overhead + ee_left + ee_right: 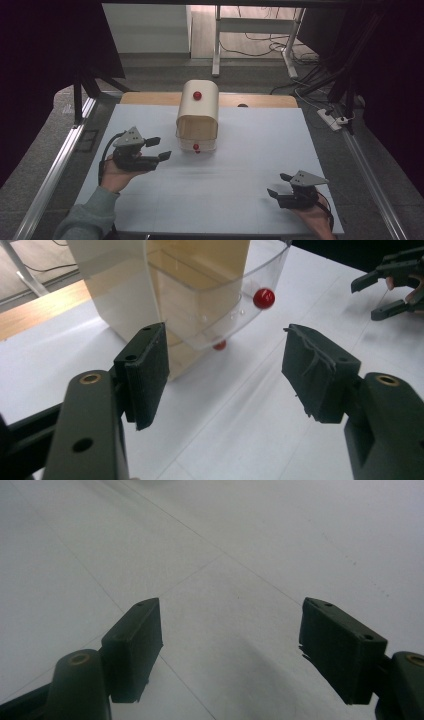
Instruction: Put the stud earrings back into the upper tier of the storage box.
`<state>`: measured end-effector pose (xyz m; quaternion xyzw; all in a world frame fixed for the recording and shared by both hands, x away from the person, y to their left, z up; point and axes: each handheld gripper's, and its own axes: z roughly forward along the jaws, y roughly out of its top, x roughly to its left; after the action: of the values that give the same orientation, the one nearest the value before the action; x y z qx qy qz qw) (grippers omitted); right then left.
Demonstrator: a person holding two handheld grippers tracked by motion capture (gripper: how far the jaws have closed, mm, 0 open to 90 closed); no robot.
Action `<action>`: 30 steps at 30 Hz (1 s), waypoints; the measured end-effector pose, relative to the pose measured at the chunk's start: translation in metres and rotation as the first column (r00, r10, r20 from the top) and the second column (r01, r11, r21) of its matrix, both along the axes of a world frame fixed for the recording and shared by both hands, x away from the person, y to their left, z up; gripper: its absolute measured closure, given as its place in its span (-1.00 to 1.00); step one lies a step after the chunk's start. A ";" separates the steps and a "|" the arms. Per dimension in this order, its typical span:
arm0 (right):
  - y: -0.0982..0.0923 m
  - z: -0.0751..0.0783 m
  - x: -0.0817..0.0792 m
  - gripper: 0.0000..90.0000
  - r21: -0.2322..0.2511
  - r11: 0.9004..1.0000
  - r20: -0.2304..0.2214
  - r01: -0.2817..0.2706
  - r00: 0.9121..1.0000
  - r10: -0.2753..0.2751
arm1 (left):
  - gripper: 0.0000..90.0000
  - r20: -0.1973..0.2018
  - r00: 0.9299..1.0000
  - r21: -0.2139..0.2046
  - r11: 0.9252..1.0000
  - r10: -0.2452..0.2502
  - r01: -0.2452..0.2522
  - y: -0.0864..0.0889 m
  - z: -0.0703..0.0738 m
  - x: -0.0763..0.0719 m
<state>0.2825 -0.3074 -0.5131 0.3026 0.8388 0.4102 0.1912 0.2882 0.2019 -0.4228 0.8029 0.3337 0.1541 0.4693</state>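
- Your left gripper [157, 148] is wide open, nothing between the jaws; it sits at the table's left side, jaws pointing right toward the bread box.
- In the left gripper view the same left gripper [225, 365] shows both pads with a big gap, empty; the right-hand pad looks frayed at its edge.
- Your left hand [117, 172] wraps the gripper body from below, grey sleeve [87, 217] coming in from the bottom edge.
- Your right gripper [279, 185] is also wide open and empty, near the table's front right, jaws pointing left.
- In the right gripper view your right gripper [230, 645] hangs over bare white table, pads well apart, holding nothing.
- Your right hand [315, 215] holds it from below at the bottom edge.
- Bread box [198, 115] stands at the table's far middle, cream body, curved top, just beside your left gripper's jaw tips but apart from them.
- Upper red knob [197, 95] is on the box's top; lower red knob [196, 147] is at its front bottom edge.
- In the left gripper view the box's clear curved lid [235, 300] carries a red knob [263, 298]; your right gripper [395, 282] shows far off, top right.
- White table [225, 190] is well apart from the desk legs [216, 45] and cables [260, 42] on the floor behind.
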 end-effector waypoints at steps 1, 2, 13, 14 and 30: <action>0.000 0.000 0.000 -0.45 0.000 1.000 0.001 0.000 1.000 0.000 | -0.23 -0.001 1.000 0.002 1.000 0.003 -0.003 0.002 -0.002 -0.002; 0.000 0.000 0.000 -0.45 0.003 1.000 0.000 -0.002 1.000 0.002 | -0.24 -0.004 1.000 0.003 1.000 0.006 -0.006 0.003 -0.004 -0.004; 0.000 0.001 -0.001 -0.45 -0.001 1.000 0.005 -0.003 1.000 0.003 | -0.29 -0.023 0.999 0.097 0.995 0.031 -0.029 0.013 -0.034 -0.026; 0.000 0.001 -0.001 -0.45 -0.001 1.000 0.005 -0.002 1.000 0.002 | -0.29 -0.024 0.999 0.101 0.994 0.034 -0.031 0.014 -0.037 -0.029; 0.000 -0.001 0.000 -0.45 0.000 1.000 0.002 -0.008 1.000 0.008 | -0.31 -0.044 0.994 0.093 0.991 0.099 -0.095 0.033 -0.080 -0.048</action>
<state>0.2822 -0.3072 -0.5140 0.2989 0.8397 0.4114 0.1904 0.2401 0.2351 -0.5031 0.8097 0.3763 0.1723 0.4162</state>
